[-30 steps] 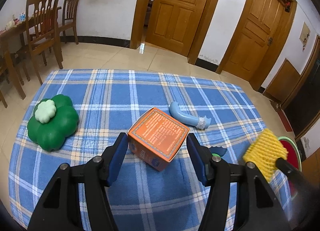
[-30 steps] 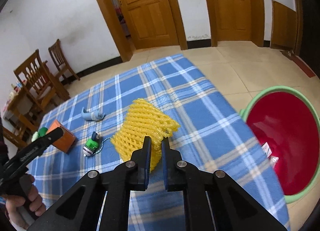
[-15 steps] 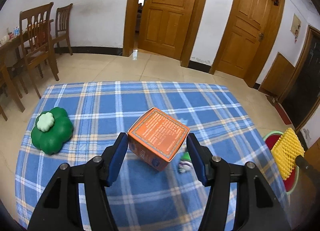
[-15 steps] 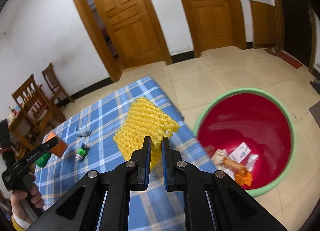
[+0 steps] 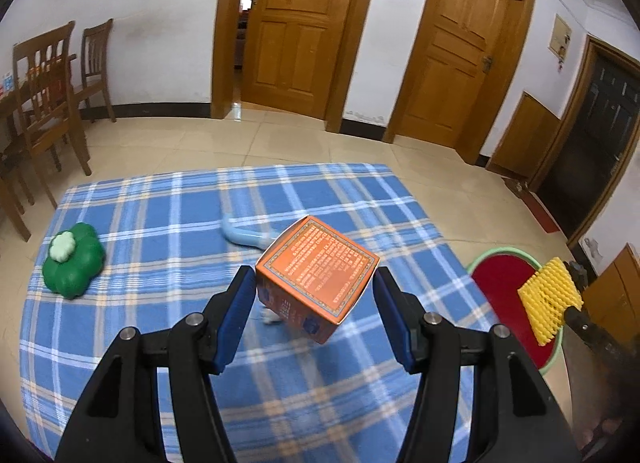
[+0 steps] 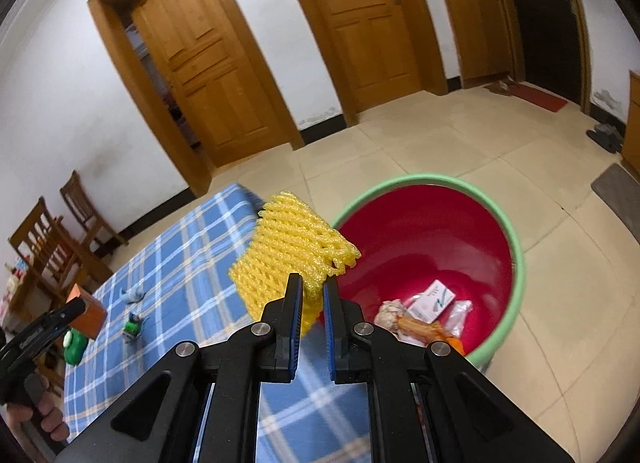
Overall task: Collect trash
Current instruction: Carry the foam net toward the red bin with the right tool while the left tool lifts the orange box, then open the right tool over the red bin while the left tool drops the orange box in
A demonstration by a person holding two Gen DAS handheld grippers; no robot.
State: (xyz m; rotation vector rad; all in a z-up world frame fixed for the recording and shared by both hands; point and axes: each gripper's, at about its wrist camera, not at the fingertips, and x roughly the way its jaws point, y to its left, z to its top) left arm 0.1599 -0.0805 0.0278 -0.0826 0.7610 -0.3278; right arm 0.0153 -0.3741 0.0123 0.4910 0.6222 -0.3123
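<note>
right gripper (image 6: pixel 311 299) pinching yellow foam net (image 6: pixel 290 253), red basin (image 6: pixel 516 247) holding wrappers (image 6: pixel 436 301)

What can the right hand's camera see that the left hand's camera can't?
Only the right wrist view shows the trash lying inside the red bin: a white packet and wrappers. Only the left wrist view shows the printed top of the orange box, gripped between the left gripper fingers. Both show the yellow foam net held by the right gripper, the bin, and the blue plaid cloth.
</note>
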